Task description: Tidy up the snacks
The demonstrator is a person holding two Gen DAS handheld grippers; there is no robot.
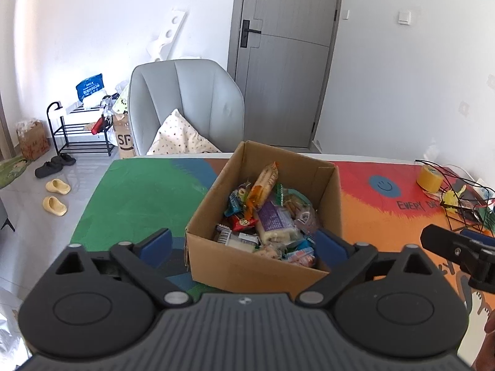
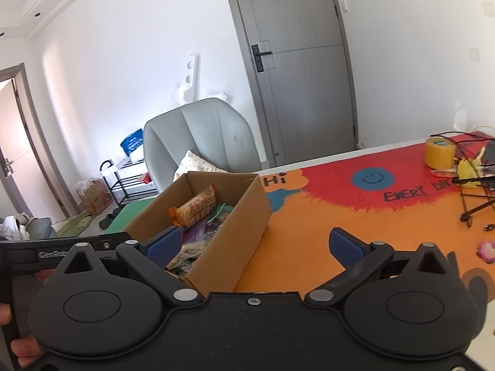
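Note:
An open cardboard box (image 1: 235, 269) sits on the colourful table mat and holds several wrapped snacks (image 1: 269, 216), among them an orange cracker pack (image 1: 263, 184) and a purple-labelled pack (image 1: 273, 219). My left gripper (image 1: 244, 244) is open and empty, its blue pads astride the box's near edge, above it. The box also shows in the right wrist view (image 2: 235, 241), with the cracker pack (image 2: 195, 207) on top. My right gripper (image 2: 260, 245) is open and empty, over the box's right corner and the orange mat. The right gripper's body shows in the left wrist view (image 1: 461, 252).
A yellow tape roll (image 2: 439, 153) and a black wire rack (image 1: 464, 204) with a yellow item stand at the table's right. A small pink object (image 2: 487, 252) lies on the mat. A grey armchair (image 1: 185, 105) stands behind the table's far edge.

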